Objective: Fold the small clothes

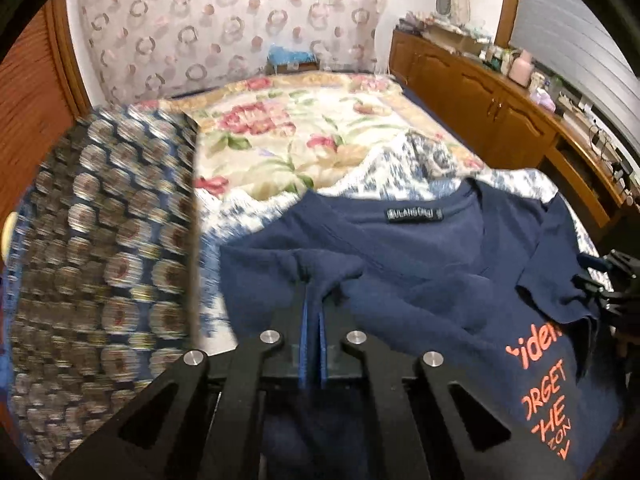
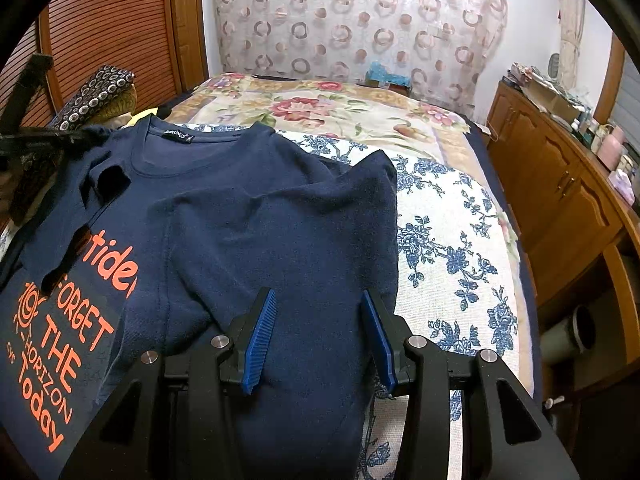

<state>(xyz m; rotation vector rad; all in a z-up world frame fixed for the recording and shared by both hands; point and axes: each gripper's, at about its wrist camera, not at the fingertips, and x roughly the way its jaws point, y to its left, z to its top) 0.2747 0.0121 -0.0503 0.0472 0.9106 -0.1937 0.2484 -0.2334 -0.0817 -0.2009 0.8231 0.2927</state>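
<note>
**On the bed, one claw pinched the shirt and the other stood wide**

Nearest to our left camera, we saw the left gripper [image 1: 314,280] with its blue pads pressed together on a small ridge of the navy T-shirt [image 1: 400,264]; the cloth rose between the fingers in a fold. Close to our right camera, the right gripper [image 2: 320,304] hovered over the folded right side of the same shirt, and its two blue pads [image 2: 260,340] stood apart, pressing on nothing. We could not tell if the pads touched the cloth under them.

A little further, the shirt lay flat on a white sheet with blue flowers [image 2: 452,240], its collar label [image 1: 414,213] towards the far end, and orange letters [image 2: 60,340] showed on its front. At the left side we noticed a dark cloth with round patterns [image 1: 100,240], blurred. Behind these, a floral bedspread [image 1: 300,128] covered the bed up to a curtain with rings [image 1: 224,20]. A wooden cabinet [image 1: 480,88] ran along the right wall.
</note>
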